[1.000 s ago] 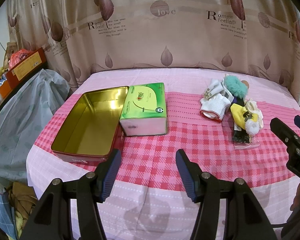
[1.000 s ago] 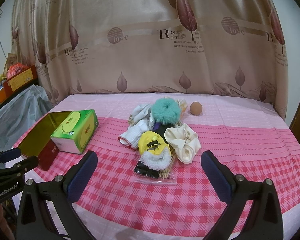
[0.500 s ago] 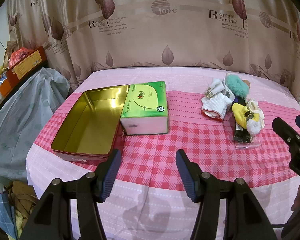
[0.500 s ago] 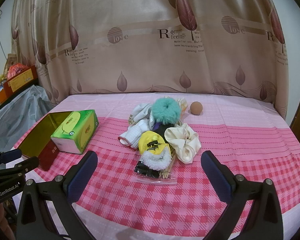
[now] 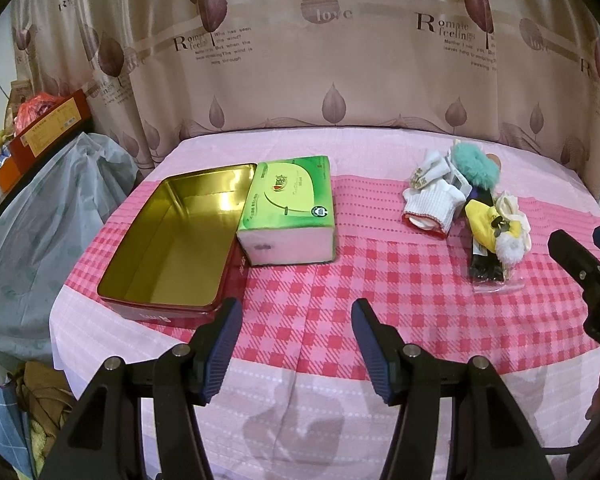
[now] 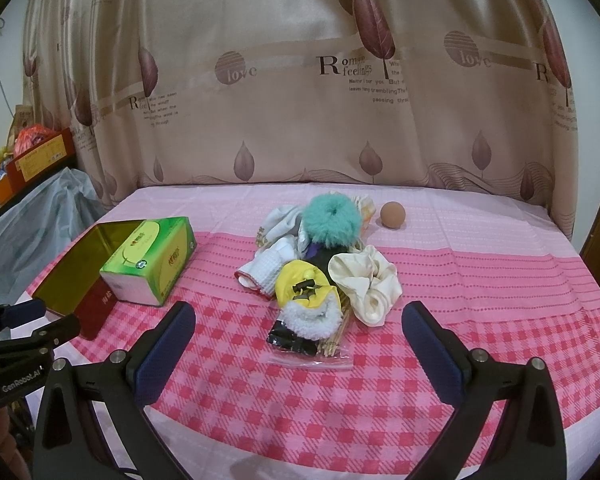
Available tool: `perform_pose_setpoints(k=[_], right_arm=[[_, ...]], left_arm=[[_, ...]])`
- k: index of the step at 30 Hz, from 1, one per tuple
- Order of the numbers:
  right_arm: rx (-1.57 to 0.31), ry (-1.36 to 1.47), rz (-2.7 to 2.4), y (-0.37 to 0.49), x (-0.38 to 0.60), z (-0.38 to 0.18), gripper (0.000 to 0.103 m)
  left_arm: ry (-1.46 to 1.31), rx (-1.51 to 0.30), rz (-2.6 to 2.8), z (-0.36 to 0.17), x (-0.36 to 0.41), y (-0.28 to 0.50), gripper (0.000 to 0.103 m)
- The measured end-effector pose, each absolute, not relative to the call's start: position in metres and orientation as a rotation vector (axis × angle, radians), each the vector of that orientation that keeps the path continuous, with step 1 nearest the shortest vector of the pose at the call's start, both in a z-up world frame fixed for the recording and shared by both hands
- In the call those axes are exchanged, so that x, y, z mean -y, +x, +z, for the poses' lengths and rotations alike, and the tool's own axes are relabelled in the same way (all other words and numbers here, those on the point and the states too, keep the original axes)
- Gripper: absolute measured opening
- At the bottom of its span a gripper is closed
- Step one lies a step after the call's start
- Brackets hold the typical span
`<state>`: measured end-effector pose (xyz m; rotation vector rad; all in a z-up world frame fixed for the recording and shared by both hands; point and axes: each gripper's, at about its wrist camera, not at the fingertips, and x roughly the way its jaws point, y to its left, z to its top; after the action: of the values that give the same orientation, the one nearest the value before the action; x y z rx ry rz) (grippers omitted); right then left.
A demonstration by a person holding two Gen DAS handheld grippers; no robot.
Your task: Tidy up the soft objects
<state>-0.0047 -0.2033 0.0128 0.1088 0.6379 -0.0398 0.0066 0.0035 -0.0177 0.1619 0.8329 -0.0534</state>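
Note:
A heap of soft things lies mid-table: a teal fluffy scrunchie, a cream scrunchie, a yellow and white sock, white socks and a clear bag with dark items. The same heap appears at the right in the left wrist view. An open gold-lined tin sits at the left, with a green tissue box against it. My right gripper is open, just short of the heap. My left gripper is open, over bare cloth in front of the tissue box.
A pink checked cloth covers the table. A brown ball rests behind the heap. A leaf-print curtain hangs at the back. At the left, a grey covered bulk stands beside the table, with boxes behind it.
Both views have shifted only slightly. Nothing on the table has moved and both grippers stay open.

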Motion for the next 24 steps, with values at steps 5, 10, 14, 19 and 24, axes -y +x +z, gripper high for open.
perform_pose_setpoints(k=[5, 10, 14, 19, 24], right_arm=[[-0.642, 0.104, -0.048, -0.006, 0.205, 0.011, 0.099], [-0.659, 0.1, -0.063, -0.001, 0.211, 0.0, 0.088], [-0.684, 0.109, -0.086, 0.004, 0.227, 0.0, 0.082], [-0.721, 0.123, -0.116, 0.014, 0.251, -0.008, 0.076], [-0.787, 0.103, -0.107, 0.038, 0.267, -0.027, 0.074]], left_arm=[[0.159, -0.849, -0.056, -0.022, -0.004, 0.01, 0.058], [0.162, -0.855, -0.052, -0.026, -0.006, 0.015, 0.058], [0.172, -0.859, -0.048, -0.031, -0.007, 0.02, 0.058], [0.185, -0.876, -0.064, -0.039, -0.003, 0.027, 0.058], [0.204, -0.9, -0.084, -0.051, 0.004, 0.035, 0.058]])
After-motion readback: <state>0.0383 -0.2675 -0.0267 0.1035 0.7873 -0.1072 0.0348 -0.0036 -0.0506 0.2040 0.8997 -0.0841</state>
